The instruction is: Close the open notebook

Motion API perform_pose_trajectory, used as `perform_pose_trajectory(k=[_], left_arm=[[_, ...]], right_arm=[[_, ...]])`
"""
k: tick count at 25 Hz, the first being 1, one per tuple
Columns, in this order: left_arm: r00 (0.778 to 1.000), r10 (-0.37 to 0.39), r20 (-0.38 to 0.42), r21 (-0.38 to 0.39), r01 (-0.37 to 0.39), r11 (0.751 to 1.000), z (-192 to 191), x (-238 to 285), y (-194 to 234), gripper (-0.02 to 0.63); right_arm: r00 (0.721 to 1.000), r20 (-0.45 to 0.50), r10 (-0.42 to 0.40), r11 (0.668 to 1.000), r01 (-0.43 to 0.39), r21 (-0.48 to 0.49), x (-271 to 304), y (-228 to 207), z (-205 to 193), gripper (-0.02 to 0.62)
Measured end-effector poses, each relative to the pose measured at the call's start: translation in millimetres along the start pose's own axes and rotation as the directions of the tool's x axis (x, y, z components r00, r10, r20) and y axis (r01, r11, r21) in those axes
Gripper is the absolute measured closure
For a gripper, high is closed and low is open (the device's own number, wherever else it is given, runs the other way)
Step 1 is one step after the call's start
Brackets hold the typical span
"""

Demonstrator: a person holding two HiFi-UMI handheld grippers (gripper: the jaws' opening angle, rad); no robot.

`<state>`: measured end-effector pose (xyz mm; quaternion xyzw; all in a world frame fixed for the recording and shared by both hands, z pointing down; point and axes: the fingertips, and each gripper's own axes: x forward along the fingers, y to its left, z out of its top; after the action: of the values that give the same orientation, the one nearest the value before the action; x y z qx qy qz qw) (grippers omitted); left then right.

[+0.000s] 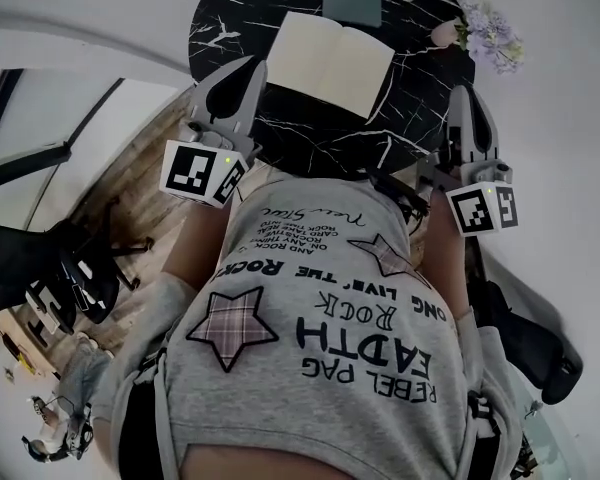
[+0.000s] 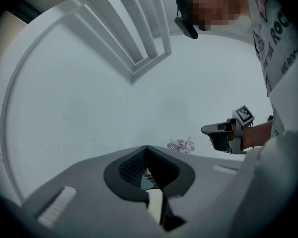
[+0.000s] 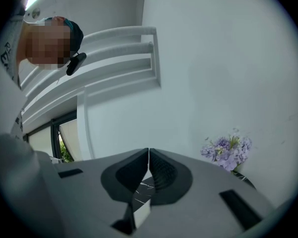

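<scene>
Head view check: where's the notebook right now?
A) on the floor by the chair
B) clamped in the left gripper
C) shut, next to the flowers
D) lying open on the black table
D: the notebook lies open on the black table, pale pages up. The left gripper and the right gripper are both shut with nothing between their jaws.

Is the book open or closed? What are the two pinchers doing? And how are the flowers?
notebook: open, lying flat on the black table, blank pages facing up.
left gripper: shut, holding nothing.
right gripper: shut, holding nothing.
flowers: standing at the table's edge, beside the notebook and not touching it.
</scene>
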<state>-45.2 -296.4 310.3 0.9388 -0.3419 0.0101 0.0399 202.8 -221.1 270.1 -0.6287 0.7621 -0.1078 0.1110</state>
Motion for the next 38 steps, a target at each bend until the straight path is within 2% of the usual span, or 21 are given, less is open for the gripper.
perform_pose_trajectory(k=[7, 16, 21, 31, 38], left_arm=[[0.999, -0.021, -0.027, 0.015, 0.021, 1.0, -15, 8, -13, 0.601], [0.989, -0.079, -0.127, 0.041, 0.085, 0.996, -78, 24, -30, 0.601], [0.984, -0.062, -0.165, -0.085, 0.049, 0.995, -113, 34, -10, 0.601], [0.953, 0.025, -0.301, -0.07, -0.048, 0.996, -174, 45, 25, 0.601], [0.926, 0.08, -0.369, -0.06, -0.109, 0.992, -207, 48, 46, 0.586]], right_arm=[[0.999, -0.038, 0.004, 1.0, -0.004, 0.002, 0, -13, -11, 0.581], [0.994, -0.109, 0.032, 0.999, -0.028, 0.031, 6, -20, -39, 0.58], [0.99, -0.133, 0.05, 0.998, -0.044, 0.043, 13, -22, -47, 0.581], [0.98, -0.192, 0.06, 0.997, -0.051, 0.051, 29, -39, -67, 0.58], [0.959, -0.28, 0.045, 0.999, -0.036, 0.036, 46, -49, -103, 0.58]])
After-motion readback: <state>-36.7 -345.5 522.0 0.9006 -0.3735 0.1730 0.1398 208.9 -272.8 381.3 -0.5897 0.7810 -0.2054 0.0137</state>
